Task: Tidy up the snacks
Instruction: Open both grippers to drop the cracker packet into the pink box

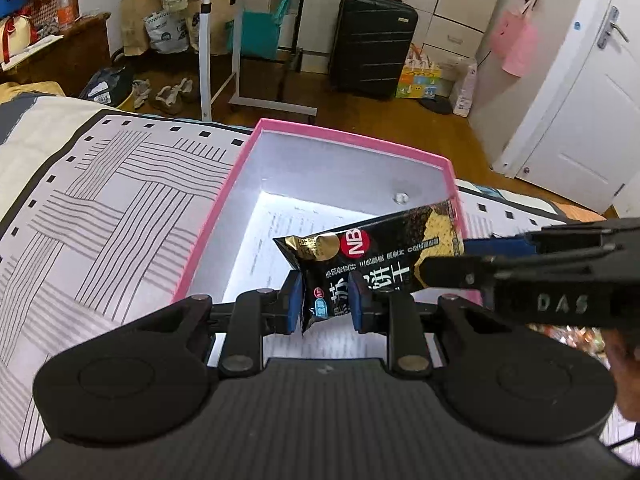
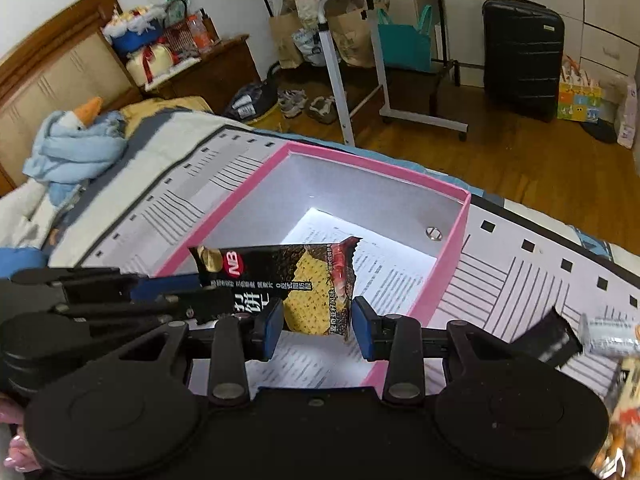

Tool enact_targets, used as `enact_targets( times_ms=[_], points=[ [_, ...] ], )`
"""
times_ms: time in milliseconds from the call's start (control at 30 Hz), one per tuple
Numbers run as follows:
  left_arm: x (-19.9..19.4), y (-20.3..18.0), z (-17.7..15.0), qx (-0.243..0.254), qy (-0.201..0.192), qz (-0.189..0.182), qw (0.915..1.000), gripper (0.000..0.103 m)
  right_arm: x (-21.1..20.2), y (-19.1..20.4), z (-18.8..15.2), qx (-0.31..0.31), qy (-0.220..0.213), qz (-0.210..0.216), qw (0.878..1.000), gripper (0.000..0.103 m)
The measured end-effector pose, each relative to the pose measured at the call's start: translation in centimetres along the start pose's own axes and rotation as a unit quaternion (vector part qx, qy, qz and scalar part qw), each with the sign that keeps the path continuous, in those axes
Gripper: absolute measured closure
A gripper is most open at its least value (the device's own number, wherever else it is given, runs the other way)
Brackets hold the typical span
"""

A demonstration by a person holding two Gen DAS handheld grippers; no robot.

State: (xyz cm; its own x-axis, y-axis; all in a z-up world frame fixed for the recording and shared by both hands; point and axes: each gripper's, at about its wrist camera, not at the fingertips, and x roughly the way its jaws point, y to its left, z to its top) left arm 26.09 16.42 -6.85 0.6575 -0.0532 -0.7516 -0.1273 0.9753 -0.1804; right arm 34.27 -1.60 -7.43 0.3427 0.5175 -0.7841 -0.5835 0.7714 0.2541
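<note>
A black and gold cracker packet [image 1: 376, 256] hangs above the open pink box [image 1: 224, 200] that lies on the bed. My left gripper [image 1: 325, 302] is shut on the packet's left end. My right gripper [image 2: 317, 326] is shut on its right end [image 2: 316, 280]; its arm shows at the right of the left wrist view [image 1: 540, 272]. The box [image 2: 452, 280] has white walls, and a printed sheet of paper [image 2: 380, 276] lies on its floor. The left gripper's arm shows at the left of the right wrist view [image 2: 100, 300].
More wrapped snacks [image 2: 612, 336] lie on the patterned bedspread [image 1: 100, 208] to the right of the box. A blue plush goose [image 2: 76, 140] lies by the headboard. Beyond the bed stand a rolling side table [image 1: 240, 40], a black suitcase [image 1: 372, 44], bags and shoes.
</note>
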Motion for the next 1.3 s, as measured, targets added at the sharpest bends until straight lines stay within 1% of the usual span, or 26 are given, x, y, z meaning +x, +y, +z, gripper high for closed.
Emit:
enact_targets(
  times_ms=[133,167,233,333,400,433,500,533,600,733,833,900,1067,1200,1300],
  points=[
    [2.6,0.8,0.8,-0.011,0.022,-0.003,0.9997,0.081,1.6,0.1,0.1,-0.017,0.002,-0.034,0.999,0.06],
    [3.0,0.9,0.7,-0.015,0.024,-0.005,0.9996,0.081,1.8,0.3,-0.2,-0.021,0.0,-0.044,0.999,0.058],
    [3.7,1.0,0.5,-0.024,0.017,-0.008,0.9995,0.08,2.0,0.4,-0.9,-0.02,-0.008,-0.053,0.998,0.056],
    [4.0,0.5,-0.2,-0.013,0.002,0.01,0.9999,0.071,1.9,0.4,-1.7,-0.023,-0.027,-0.057,0.998,0.058],
    [3.9,0.2,-0.5,-0.001,-0.003,0.025,0.9997,0.061,1.3,0.4,-1.9,-0.021,-0.032,-0.055,0.998,0.059],
    [3.5,0.2,-0.6,0.005,-0.007,0.028,0.9996,0.059,0.8,0.4,-2.0,-0.016,-0.035,-0.052,0.998,0.058],
    [2.7,0.3,-0.5,0.01,-0.009,0.024,0.9996,0.049,-0.3,0.4,-2.2,-0.014,-0.04,-0.048,0.998,0.058],
    [2.2,0.4,-0.5,0.01,-0.008,0.021,0.9997,0.047,-1.0,0.5,-2.4,-0.014,-0.044,-0.048,0.998,0.058],
    [0.9,0.4,-0.4,0.009,-0.011,0.016,0.9998,0.046,-2.6,0.7,-2.8,-0.012,-0.046,-0.042,0.998,0.058],
    [-2.2,-0.5,-0.4,0.024,-0.009,-0.003,0.9997,0.046,-6.7,0.4,-4.0,-0.002,-0.046,-0.037,0.998,0.055],
    [-4.9,-2.0,-0.6,0.044,-0.008,-0.019,0.9988,0.046,-10.3,-0.4,-5.0,0.018,-0.045,-0.038,0.998,0.053],
    [-6.7,-3.7,-0.8,0.07,-0.007,-0.023,0.9972,0.046,-12.8,-1.0,-5.8,0.028,-0.046,-0.047,0.997,0.05],
    [-10.5,-8.7,-1.5,0.129,-0.004,-0.042,0.9908,0.046,-17.9,-2.4,-8.2,0.023,-0.055,-0.072,0.996,0.041],
    [-12.3,-12.8,-2.4,0.158,-0.004,-0.074,0.9846,0.046,-20.5,-4.2,-10.3,0.029,-0.057,-0.088,0.994,0.038],
    [-12.6,-15.7,-3.4,0.182,-0.001,-0.092,0.9791,0.046,-21.5,-5.7,-11.7,0.039,-0.059,-0.094,0.993,0.036]
  ],
)
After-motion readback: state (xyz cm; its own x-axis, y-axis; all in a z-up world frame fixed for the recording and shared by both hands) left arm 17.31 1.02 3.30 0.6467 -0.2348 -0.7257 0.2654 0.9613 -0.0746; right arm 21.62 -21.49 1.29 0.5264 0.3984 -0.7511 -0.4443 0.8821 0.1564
